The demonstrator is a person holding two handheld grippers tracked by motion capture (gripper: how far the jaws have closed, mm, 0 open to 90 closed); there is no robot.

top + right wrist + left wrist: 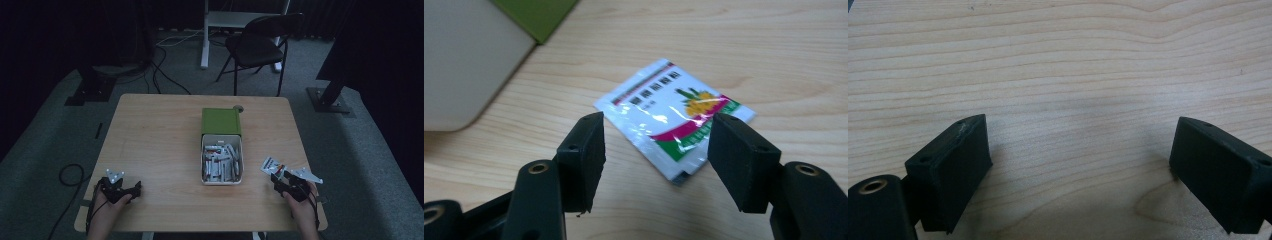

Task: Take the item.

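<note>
1. Dimly, the room behind the surface [165, 145] is lost in shadow — a folding chair [260, 42] and floor cables are barely made out in the high view. The sachets heaped in the white tray [222, 181] are too small to be told apart.
2. On the sachet [674, 117], a yellow-and-green picture, a magenta band and dark characters are seen; the print is too blurred to be read.
3. The sachet is laid flat on the surface, just beside the tray's right side, its long axis running diagonally away from the right claw [656, 150].
4. The right claw is spread, nothing pinched — the sachet's near corner lies between its jaws. The left claw [1080, 165] is held spread over bare wood.
</note>
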